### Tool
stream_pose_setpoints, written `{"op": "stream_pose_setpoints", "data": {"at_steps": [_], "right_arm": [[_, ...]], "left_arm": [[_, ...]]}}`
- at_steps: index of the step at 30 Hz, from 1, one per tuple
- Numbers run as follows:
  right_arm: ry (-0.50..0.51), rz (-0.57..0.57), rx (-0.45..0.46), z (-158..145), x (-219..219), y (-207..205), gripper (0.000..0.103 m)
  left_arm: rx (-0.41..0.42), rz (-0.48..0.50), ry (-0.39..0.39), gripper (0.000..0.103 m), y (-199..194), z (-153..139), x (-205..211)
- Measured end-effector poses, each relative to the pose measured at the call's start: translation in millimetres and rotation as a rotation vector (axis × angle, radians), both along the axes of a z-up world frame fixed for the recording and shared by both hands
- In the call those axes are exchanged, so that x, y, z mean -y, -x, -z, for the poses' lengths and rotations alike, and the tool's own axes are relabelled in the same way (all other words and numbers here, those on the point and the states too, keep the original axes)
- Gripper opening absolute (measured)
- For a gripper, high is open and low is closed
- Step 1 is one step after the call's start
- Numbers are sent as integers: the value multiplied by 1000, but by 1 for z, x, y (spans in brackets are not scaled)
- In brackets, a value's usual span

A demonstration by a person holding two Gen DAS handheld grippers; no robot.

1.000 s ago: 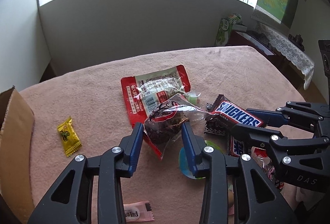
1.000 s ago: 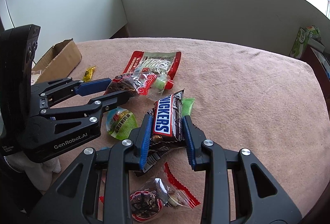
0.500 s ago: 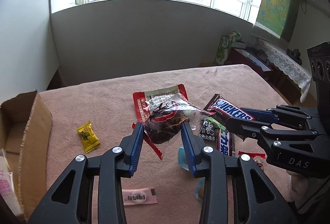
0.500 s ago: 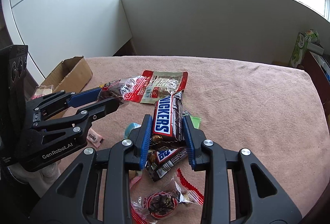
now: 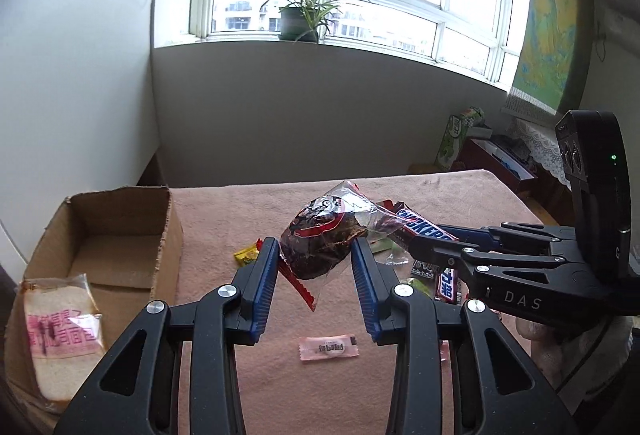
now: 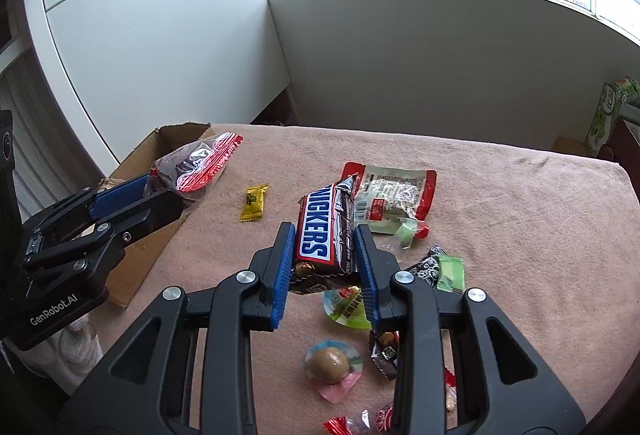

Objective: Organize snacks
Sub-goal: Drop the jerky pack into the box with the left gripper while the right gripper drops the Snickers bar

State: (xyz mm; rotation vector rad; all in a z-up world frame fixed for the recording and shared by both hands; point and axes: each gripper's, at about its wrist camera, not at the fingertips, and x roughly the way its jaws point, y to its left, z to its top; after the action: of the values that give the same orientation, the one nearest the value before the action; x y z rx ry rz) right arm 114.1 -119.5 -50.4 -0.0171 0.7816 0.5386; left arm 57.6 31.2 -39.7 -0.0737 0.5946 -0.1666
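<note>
My left gripper (image 5: 316, 255) is shut on a clear packet of dark dried fruit (image 5: 320, 247) with a red edge, held above the pink tablecloth; the packet also shows in the right wrist view (image 6: 192, 167) beside the open cardboard box (image 6: 160, 151). My right gripper (image 6: 324, 243) is shut on a Snickers bar (image 6: 324, 227), lifted off the table; the bar also shows in the left wrist view (image 5: 424, 231). The box (image 5: 120, 231) stands at the table's left and holds a bagged bread slice (image 5: 60, 331).
On the cloth lie a yellow candy (image 6: 254, 202), a red-and-clear snack bag (image 6: 394, 201), a green-wrapped sweet (image 6: 450, 271), jelly cups (image 6: 332, 365), a pink sachet (image 5: 328, 347) and several small wrappers. A grey partition and white panels rise behind the table.
Both grippers have lifted higher and moved left toward the cardboard box, each still holding its snack. The box and its bread slice have come further into the left wrist view.
</note>
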Motion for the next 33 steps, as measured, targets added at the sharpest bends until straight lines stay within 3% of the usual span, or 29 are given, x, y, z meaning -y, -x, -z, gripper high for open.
{"op": "stream_pose_setpoints", "data": {"at_steps": [17, 26, 33], "right_arm": [[-73, -128, 1, -8, -112, 3, 31], [-98, -188, -9, -3, -172, -11, 31], [-118, -181, -45, 6, -190, -32, 31]], "left_arm": [[63, -237, 48, 36, 45, -9, -110], [42, -259, 50, 36, 49, 2, -132], [14, -262, 44, 36, 49, 9, -139]]}}
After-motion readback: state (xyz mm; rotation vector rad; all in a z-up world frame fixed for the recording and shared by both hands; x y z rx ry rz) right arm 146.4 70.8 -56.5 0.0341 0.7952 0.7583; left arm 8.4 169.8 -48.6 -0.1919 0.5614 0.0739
